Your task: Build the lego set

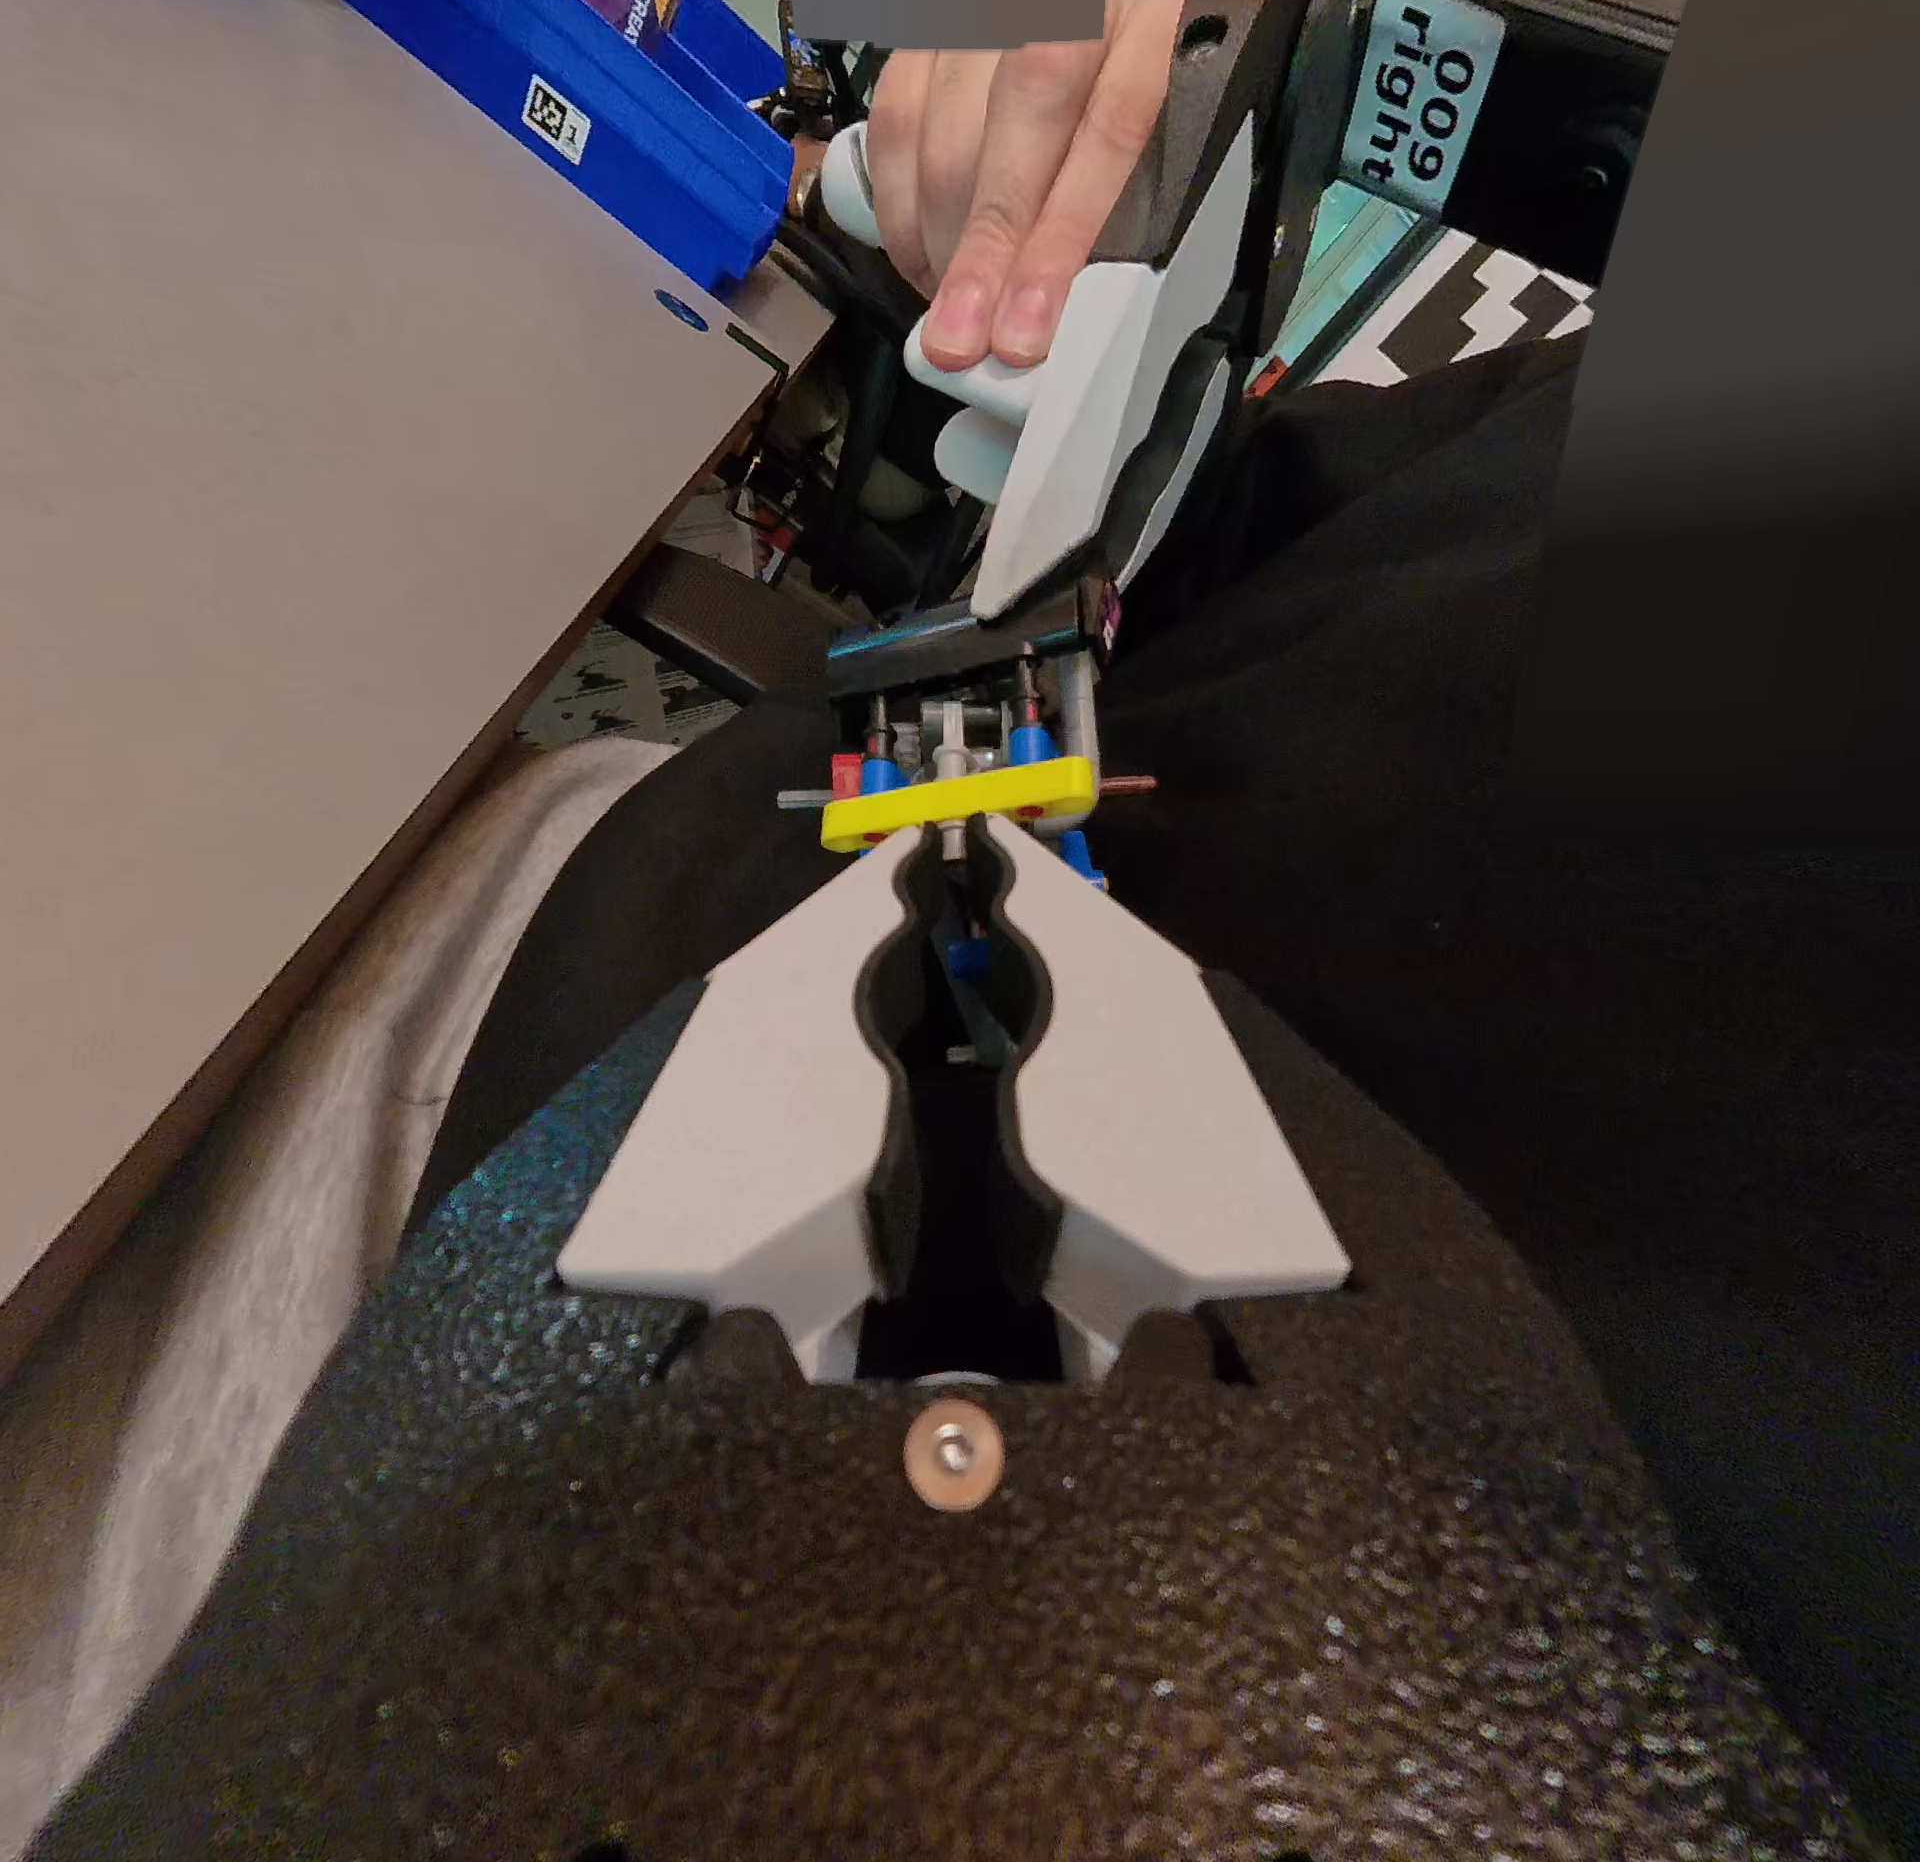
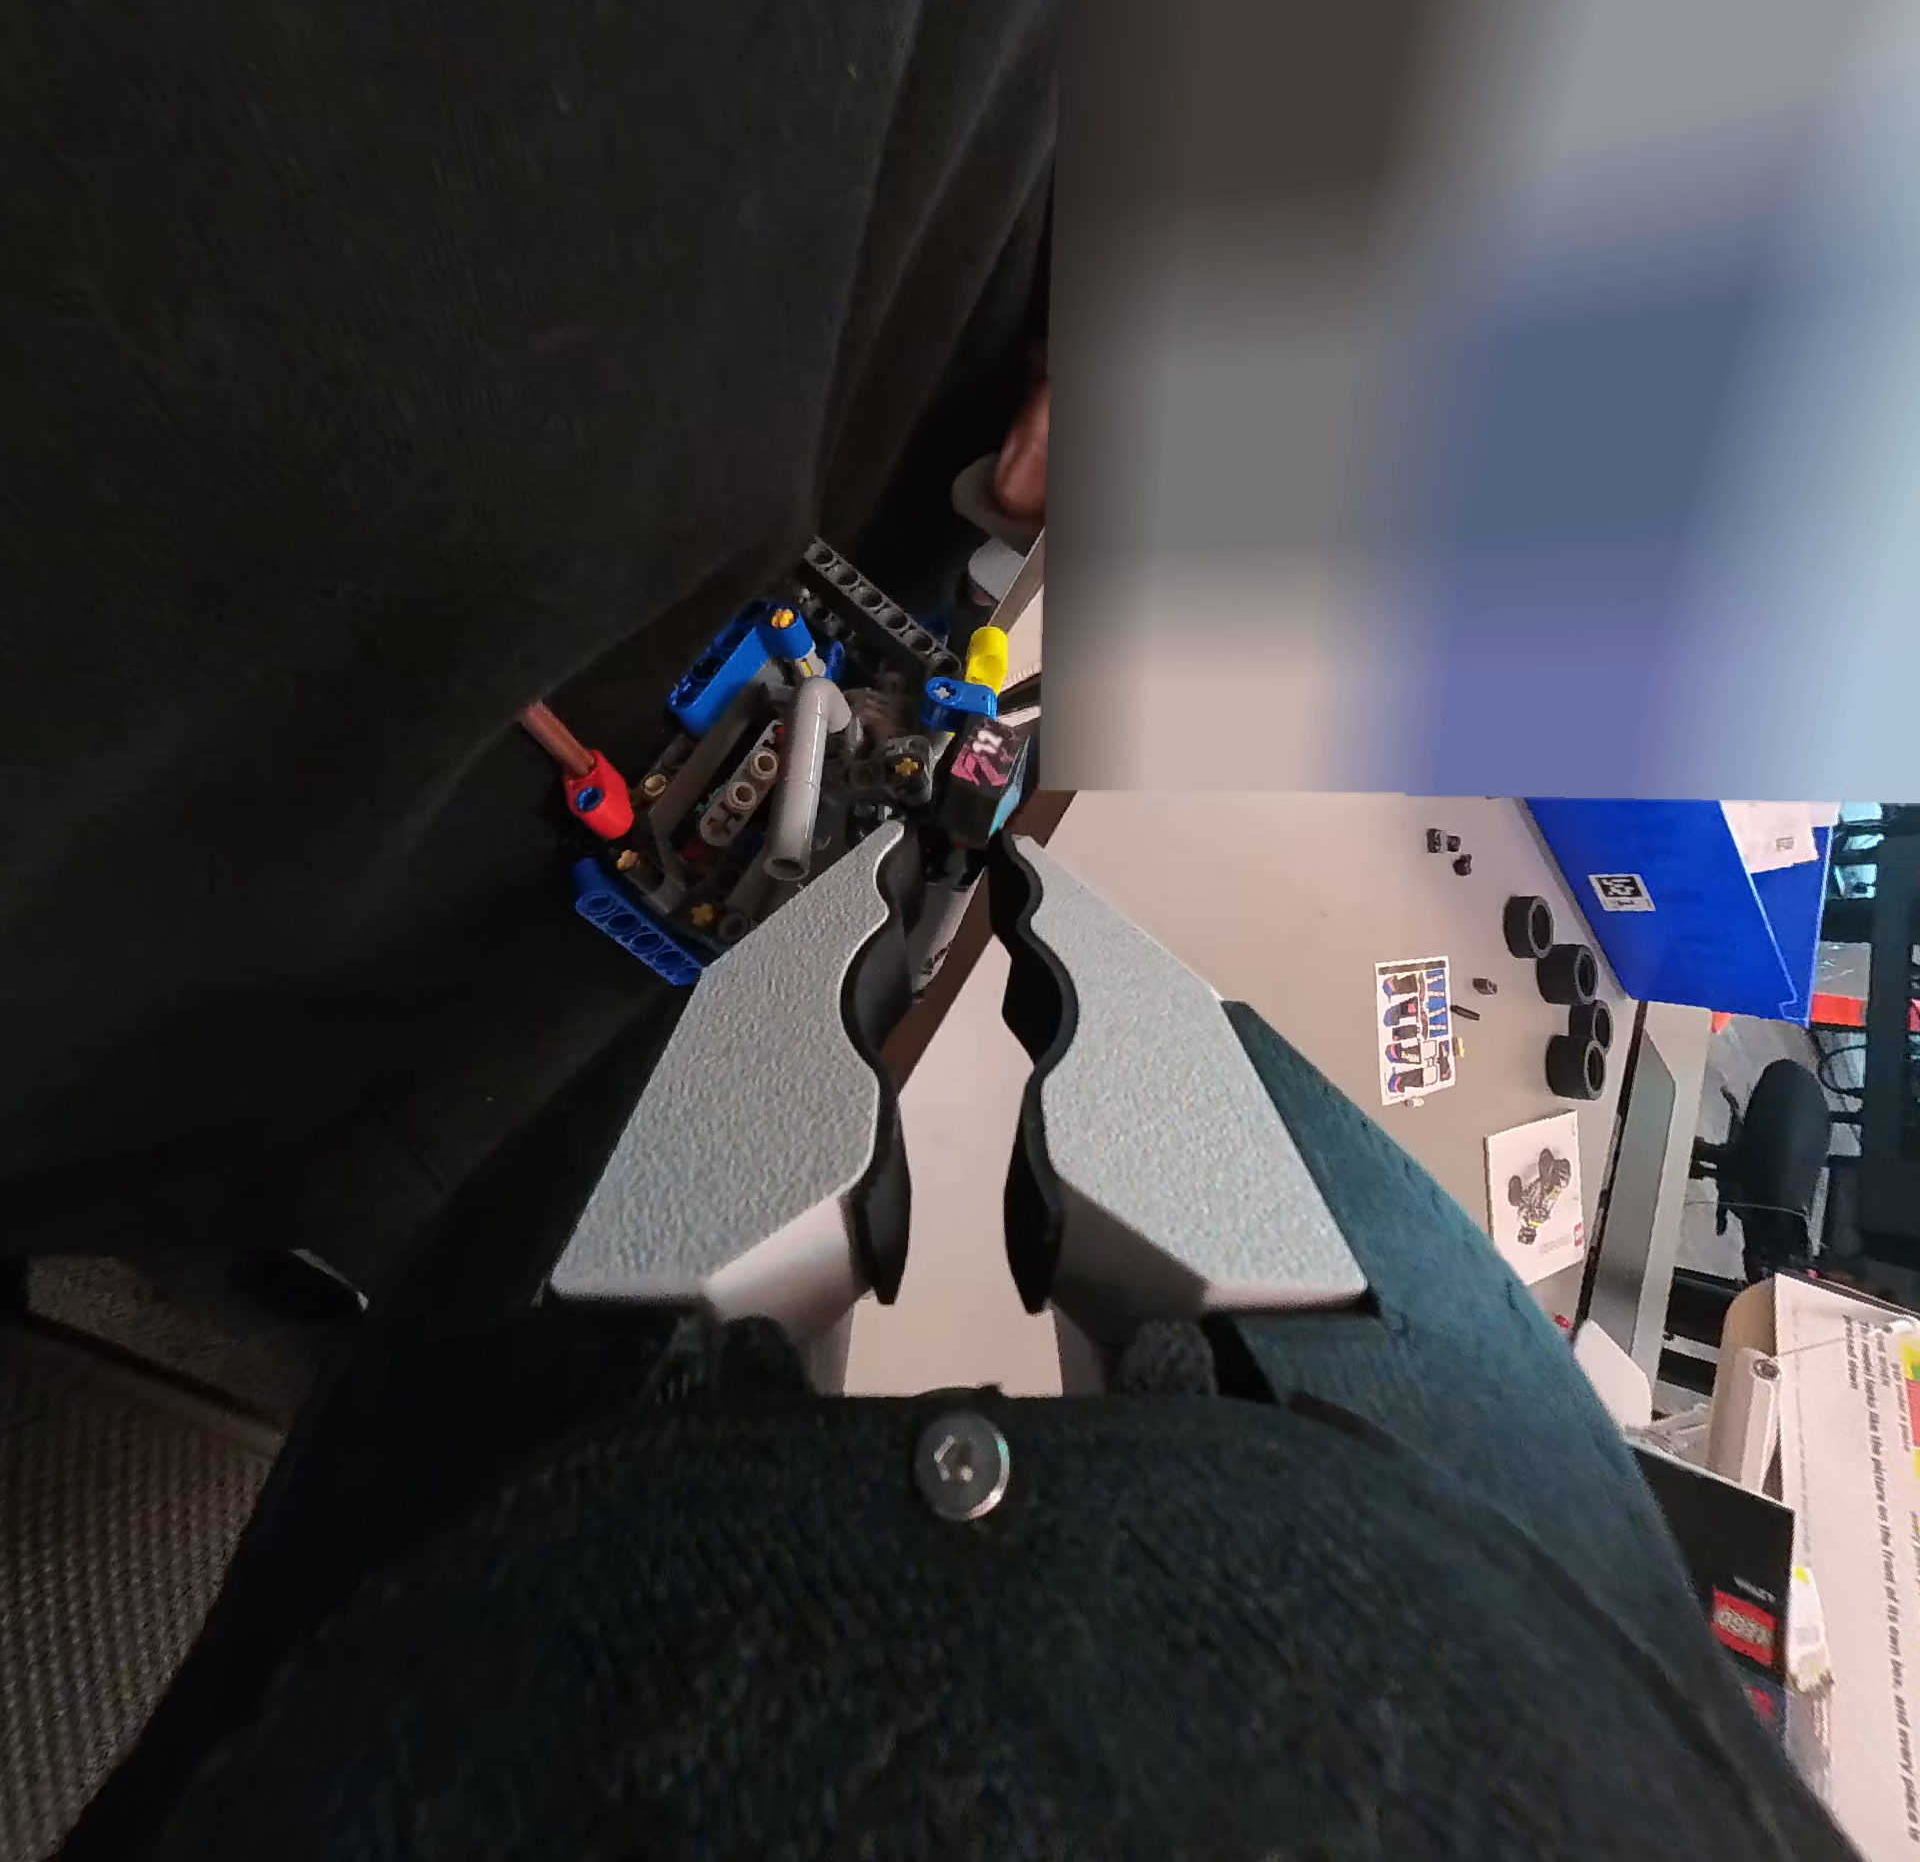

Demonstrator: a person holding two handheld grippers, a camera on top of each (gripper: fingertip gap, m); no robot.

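A toy brick model (image 1: 956, 763) of blue, grey, red and black parts hangs in the air between both grippers, in front of a person's black clothing (image 1: 1351, 773). My left gripper (image 1: 951, 830) is shut on a grey pin (image 1: 951, 844) that sticks out through the model's yellow beam (image 1: 1039, 786). My right gripper (image 2: 951, 841) is shut on the model's black piece with a pink and cyan sticker (image 2: 982, 773). In the left wrist view the right gripper (image 1: 1049, 607) comes from above, clamped on the model's black top (image 1: 914, 654), with a hand (image 1: 987, 181) on it.
A light table (image 1: 312, 462) with a blue bin (image 1: 623, 98) lies to the left. In the right wrist view the table (image 2: 1247, 929) bears several black tyres (image 2: 1569, 991), a sticker sheet (image 2: 1413, 1028), a booklet (image 2: 1538, 1189) and a blue bin (image 2: 1662, 898). Both grippers' tips are close together, under 4 cm apart.
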